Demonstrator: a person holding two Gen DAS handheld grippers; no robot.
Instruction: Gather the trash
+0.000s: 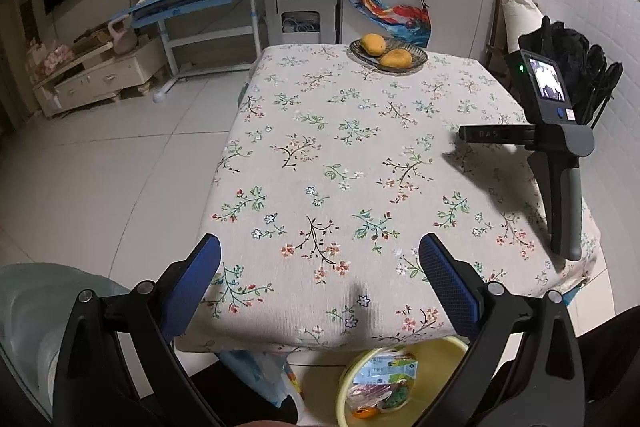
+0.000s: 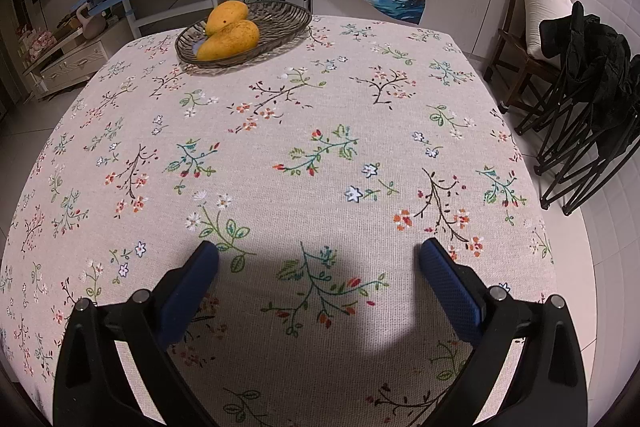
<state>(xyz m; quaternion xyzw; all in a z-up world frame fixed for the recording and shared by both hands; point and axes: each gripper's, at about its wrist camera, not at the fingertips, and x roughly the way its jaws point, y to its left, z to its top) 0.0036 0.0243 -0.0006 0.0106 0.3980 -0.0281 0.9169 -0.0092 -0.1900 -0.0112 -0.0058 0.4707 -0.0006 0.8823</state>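
Left wrist view: the left gripper (image 1: pixel 320 259) hangs with fingers spread wide and empty over the near edge of the floral tablecloth (image 1: pixel 360 147). At the bottom of the frame, a yellow basin (image 1: pixel 448 347) already holds wrappers (image 1: pixel 380 383).

Right wrist view: the right gripper (image 2: pixel 320 263), also wide and empty, hovers above the cloth; only the mango dish (image 2: pixel 280 27) sits upper left. Collecting looks finished; next likely means checking for leftovers.

Black grippers (image 1: pixel 320 259) — blue ribbed pads (image 2: pixel 450 281)
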